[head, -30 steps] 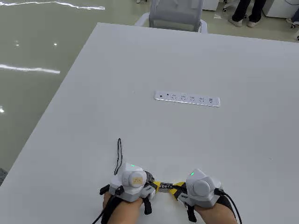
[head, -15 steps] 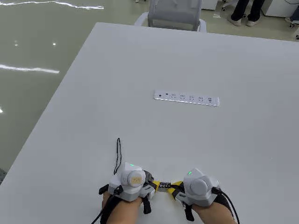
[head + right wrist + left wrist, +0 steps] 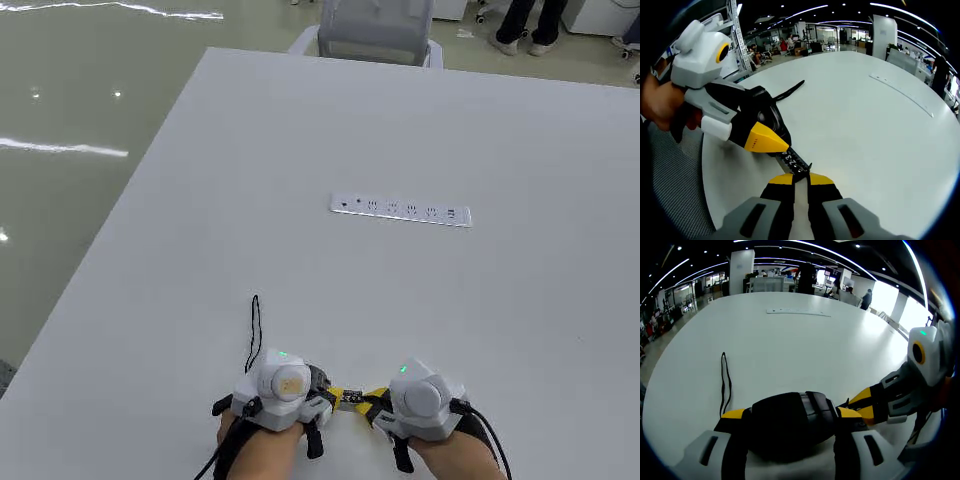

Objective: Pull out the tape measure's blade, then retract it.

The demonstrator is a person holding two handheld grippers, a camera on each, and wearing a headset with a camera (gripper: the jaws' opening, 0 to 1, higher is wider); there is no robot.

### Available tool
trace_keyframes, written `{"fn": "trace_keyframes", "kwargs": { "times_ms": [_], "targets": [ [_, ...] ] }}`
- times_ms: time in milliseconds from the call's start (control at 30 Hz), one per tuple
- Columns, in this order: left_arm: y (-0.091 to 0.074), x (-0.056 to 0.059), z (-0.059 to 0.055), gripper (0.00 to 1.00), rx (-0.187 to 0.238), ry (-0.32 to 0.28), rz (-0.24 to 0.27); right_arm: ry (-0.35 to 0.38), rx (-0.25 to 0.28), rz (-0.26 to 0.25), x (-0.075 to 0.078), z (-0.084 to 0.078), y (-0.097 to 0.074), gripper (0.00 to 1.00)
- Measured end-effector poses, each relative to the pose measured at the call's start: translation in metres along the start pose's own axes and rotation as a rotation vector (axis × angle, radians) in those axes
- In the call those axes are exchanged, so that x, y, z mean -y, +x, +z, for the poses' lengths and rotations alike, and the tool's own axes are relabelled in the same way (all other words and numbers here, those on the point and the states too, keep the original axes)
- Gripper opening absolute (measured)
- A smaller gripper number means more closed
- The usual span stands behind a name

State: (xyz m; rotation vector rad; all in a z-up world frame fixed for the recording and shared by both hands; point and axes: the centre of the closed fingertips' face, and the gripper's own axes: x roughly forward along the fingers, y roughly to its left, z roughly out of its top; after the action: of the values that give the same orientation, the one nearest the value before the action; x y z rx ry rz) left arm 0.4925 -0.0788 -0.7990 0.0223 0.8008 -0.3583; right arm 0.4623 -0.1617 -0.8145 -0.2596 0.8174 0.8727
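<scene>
While my left gripper [image 3: 790, 447] clamps the tape [image 3: 785, 415], the blade [image 3: 792, 159] runs shorter
My right gripper [image 3: 800, 182] pinches its tip, closer to the tape than a second ago

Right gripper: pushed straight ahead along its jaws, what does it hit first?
Probably the tape measure case clamped in the left gripper, just beyond the short blade the right gripper pinches.
</scene>
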Motion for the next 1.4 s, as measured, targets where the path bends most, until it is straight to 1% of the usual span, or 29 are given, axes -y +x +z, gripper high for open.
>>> {"fn": "trace_keyframes", "kwargs": {
  "times_ms": [400,1067,1200,1400],
  "targets": [
    [-0.001,0.000,0.000,0.67,0.000,0.001,-0.001,-0.008,-0.001,0.011,-0.003,0.002,0.003,0.08],
    [0.001,-0.001,0.000,0.68,0.002,-0.010,-0.006,-0.012,0.002,0.014,-0.005,0.006,0.007,0.08],
    [0.000,-0.001,0.001,0.68,0.015,-0.010,-0.008,-0.015,0.002,0.014,-0.006,0.007,0.009,0.08],
    [0.000,-0.001,0.001,0.68,0.014,-0.014,-0.012,-0.016,0.004,0.017,-0.008,0.008,0.011,0.08]
  ]
}}
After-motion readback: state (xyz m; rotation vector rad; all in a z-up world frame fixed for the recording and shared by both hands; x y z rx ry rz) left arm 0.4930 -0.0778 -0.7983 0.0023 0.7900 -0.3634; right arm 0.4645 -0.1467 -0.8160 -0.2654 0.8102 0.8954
